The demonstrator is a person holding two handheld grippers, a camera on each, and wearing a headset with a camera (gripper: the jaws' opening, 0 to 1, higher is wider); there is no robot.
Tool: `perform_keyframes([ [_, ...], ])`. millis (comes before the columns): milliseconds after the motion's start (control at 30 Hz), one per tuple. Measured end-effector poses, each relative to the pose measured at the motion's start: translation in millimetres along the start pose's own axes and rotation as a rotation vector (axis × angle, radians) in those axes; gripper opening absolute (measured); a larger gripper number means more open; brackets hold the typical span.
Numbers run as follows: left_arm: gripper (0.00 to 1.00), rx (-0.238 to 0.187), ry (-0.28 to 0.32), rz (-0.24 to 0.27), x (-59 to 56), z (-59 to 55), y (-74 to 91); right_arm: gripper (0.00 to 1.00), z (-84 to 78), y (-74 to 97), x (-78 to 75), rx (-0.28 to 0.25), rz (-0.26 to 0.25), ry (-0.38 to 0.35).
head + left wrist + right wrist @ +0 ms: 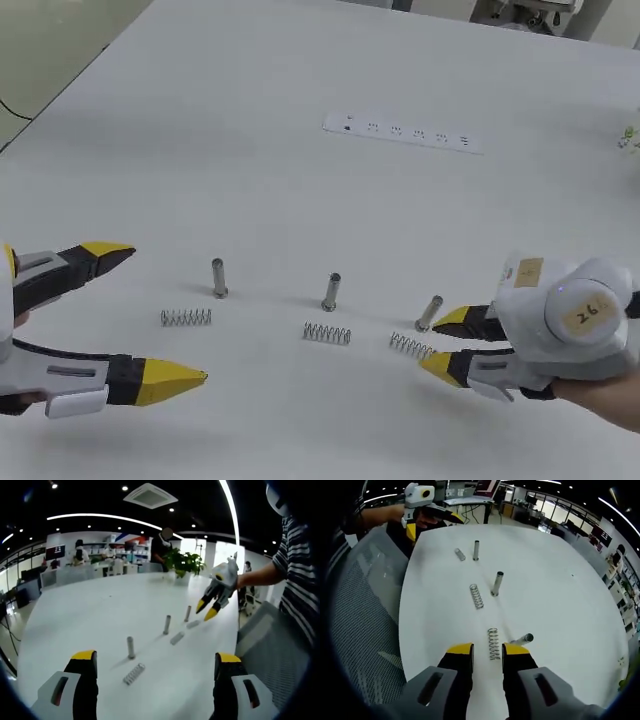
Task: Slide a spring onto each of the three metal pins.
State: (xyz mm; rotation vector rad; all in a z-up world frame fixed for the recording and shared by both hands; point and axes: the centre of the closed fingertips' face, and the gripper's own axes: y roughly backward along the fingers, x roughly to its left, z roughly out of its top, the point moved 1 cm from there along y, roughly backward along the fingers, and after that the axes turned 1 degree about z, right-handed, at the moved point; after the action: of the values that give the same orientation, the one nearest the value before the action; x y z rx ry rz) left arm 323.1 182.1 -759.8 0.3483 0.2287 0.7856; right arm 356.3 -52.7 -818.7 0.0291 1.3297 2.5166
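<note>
Head view gives the layout plainly: three metal pins stand on end in a row across the white table, the left pin, the middle pin and the right pin. A loose spring lies flat on the near side of each. No spring is on a pin, so I'd say the job is only starting. The left spring and the middle spring lie untouched, well apart from each other. A power strip sits far back, out of the way.

The right gripper is the one at work. Its jaws are parted only narrowly. In the right gripper view the right spring runs straight away from it, with its right-hand end between the two yellow tips. I cannot see either tip pressing on the coils, so the tongs look open around the spring, not holding it. The spring's long axis lies left to right along the table, in line with the jaws' reach. The right pin stands just beside it on the far side. To my eye the next move turns on closing across the coils, then swinging the spring upright over that pin's top.

The left gripper hovers wide open and empty at the left end, near the left spring and well apart from the right spring.
</note>
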Motion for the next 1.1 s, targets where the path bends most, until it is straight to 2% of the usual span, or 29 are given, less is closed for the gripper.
perform_keyframes([
  [367,0.94,0.000,0.007,0.005,0.0,-2.9,3.3,0.12,-12.8,-15.5,-8.4,0.065,0.018,0.018],
  [700,0.94,0.007,0.007,-0.001,-0.1,-5.7,1.5,0.10,-24.3,-23.0,-8.7,0.101,0.032,0.011],
  [1100,0.94,0.010,0.009,0.001,2.0,-6.7,1.0,0.08,-22.0,-27.3,-9.1,0.110,0.050,0.026],
])
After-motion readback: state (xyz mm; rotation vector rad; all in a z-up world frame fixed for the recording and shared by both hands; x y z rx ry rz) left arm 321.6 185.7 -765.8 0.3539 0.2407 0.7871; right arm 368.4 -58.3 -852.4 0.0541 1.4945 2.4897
